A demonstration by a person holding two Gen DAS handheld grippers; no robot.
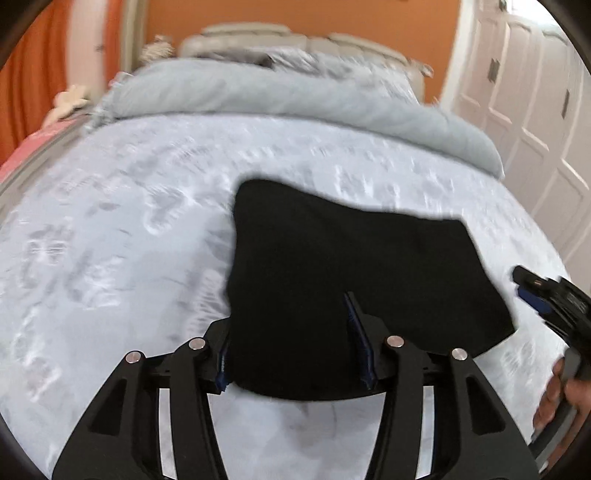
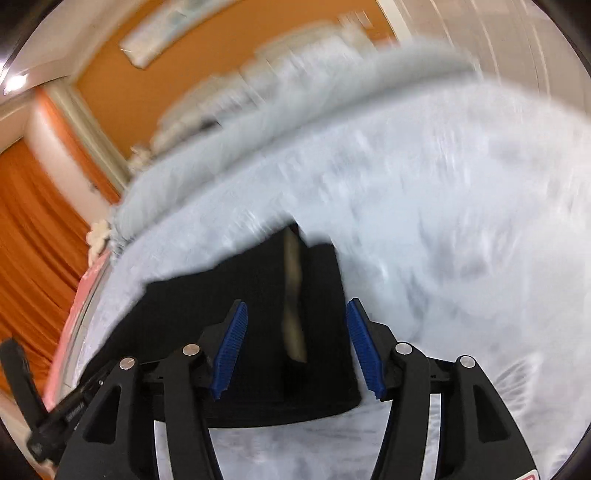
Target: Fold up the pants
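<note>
**Black pants folded on the bed, both grippers spread**

The black pants (image 1: pixel 354 273) lie in a folded bundle on the pale patterned bedspread (image 1: pixel 110 240), and in the right wrist view a light strip shows along their middle. The left gripper (image 1: pixel 291 350) straddles the near edge, its jaws apart and the blue pads (image 1: pixel 357 332) beside the cloth, not pinching it. The right gripper (image 2: pixel 295 343) is spread too, fabric lying between its fingers, pads clear of it. A hand (image 1: pixel 554 395) shows at the right edge of the left view. Beyond, a rolled grey duvet (image 1: pixel 295 96), orange wall (image 1: pixel 295 14), white doors (image 1: pixel 535 92).
</note>
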